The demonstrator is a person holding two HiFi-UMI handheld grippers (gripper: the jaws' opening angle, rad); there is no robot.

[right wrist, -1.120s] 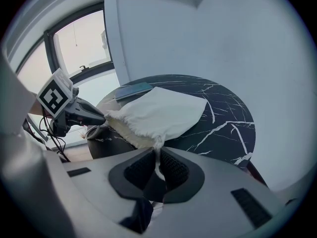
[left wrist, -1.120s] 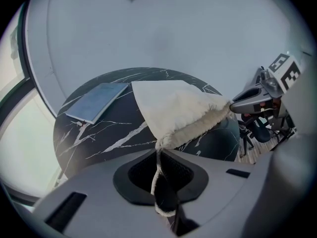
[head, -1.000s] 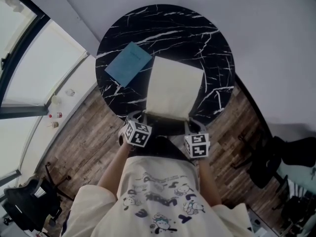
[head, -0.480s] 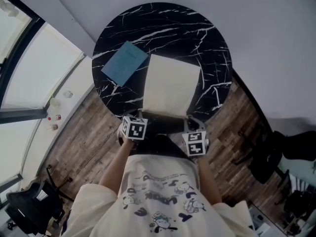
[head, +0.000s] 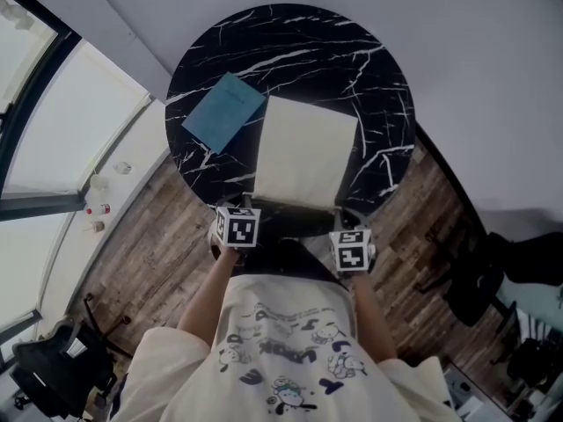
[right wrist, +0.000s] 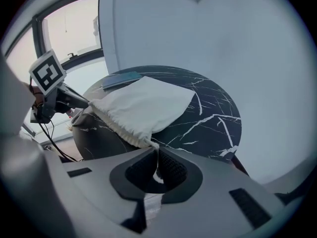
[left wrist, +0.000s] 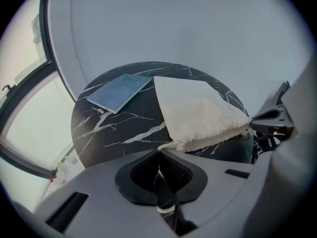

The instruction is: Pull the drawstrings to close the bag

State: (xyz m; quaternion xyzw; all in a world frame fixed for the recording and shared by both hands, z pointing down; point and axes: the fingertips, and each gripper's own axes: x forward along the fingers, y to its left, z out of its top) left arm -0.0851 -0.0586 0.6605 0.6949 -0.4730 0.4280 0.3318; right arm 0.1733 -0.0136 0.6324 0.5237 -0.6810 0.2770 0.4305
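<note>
As both pairs of jaws are finishing their closing, you are pinching 1 drawstring in each. The left gripper is clamped shut on the cord at the bag's near left corner. The right gripper, whose jaws have just been closing, is gripping the cord at the near right corner. The bag is lying flat at the near edge of the round bench, unmoved since a second ago, its mouth facing you and still spread wide. To my eye the grasp is looking done, with the pull itself still waiting. A blue booklet is resting just beside the bag, toward the bench's left edge. Wood floor is showing below, a window is sitting left, and a pale wall is rising beyond.
</note>
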